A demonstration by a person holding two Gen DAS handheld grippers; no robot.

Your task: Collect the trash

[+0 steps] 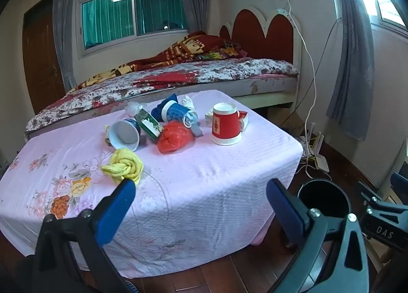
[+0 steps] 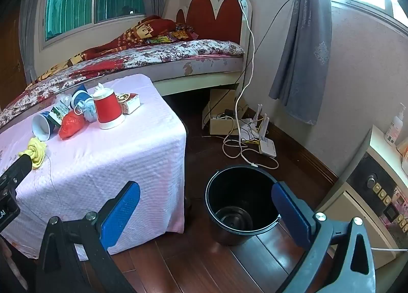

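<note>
Behind everything you have the bed [image 1: 178,76], running along the far wall under the window. In front of it stands the table [image 1: 204,178], draped in a pink cloth, and all the trash sits on its far half. On the wood floor just beside the table's right side is the black bucket [image 2: 239,206], upright, with a smaller black pot lying in its bottom.

Your left gripper [image 1: 201,191] hangs over the near edge of the table with its jaws spread wide and nothing between them. Your right gripper [image 2: 206,196] is just as wide and empty, with one blue finger over the table corner and the other over the bucket rim.

On the table, the red cup [image 1: 225,124] stands upside down at the right of the pile, with a small box [image 2: 131,101] behind it. The white-lined blue cup [image 1: 125,134] lies on its side at the left. Between them lie the red bag [image 1: 173,139], a green carton [image 1: 149,123] and a second blue cup [image 1: 176,111]. Nearest you, the yellow rag [image 1: 125,165] lies knotted just past your left finger.
</note>
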